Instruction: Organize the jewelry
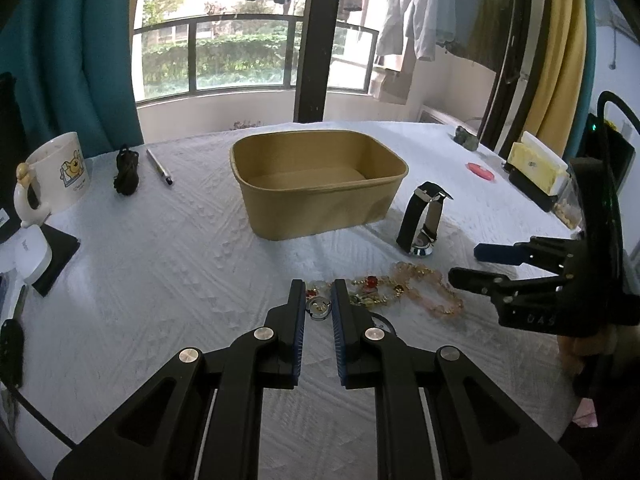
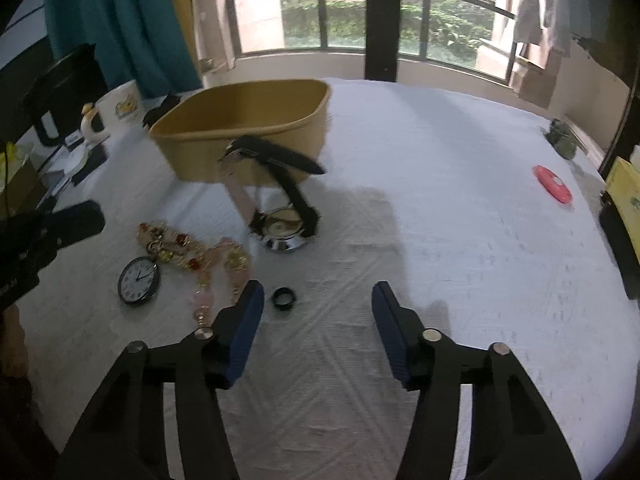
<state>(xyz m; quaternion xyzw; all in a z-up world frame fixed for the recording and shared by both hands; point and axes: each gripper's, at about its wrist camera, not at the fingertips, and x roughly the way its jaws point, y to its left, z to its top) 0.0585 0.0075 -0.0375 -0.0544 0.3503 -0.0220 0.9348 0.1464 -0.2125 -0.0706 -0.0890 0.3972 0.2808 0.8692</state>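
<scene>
Jewelry lies on the counter (image 1: pixel 160 264) in front of the tan box (image 1: pixel 320 184). Left tool (image 1: pixel 318 294), fingers narrowly apart, straddles the pocket watch (image 2: pixel 139 281) beside the beaded necklace (image 2: pixel 192 252). Right tool (image 2: pixel 318 300) gapes wide, black ring (image 2: pixel 283 298) just inside its left finger.

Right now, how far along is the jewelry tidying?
Barely begun. The tan box looks empty in the left wrist view. The left gripper has its fingers around the top of the pocket watch, not visibly clamped. The right gripper is open, holding nothing. The wristwatch, beaded necklace and black ring lie on the table.
</scene>
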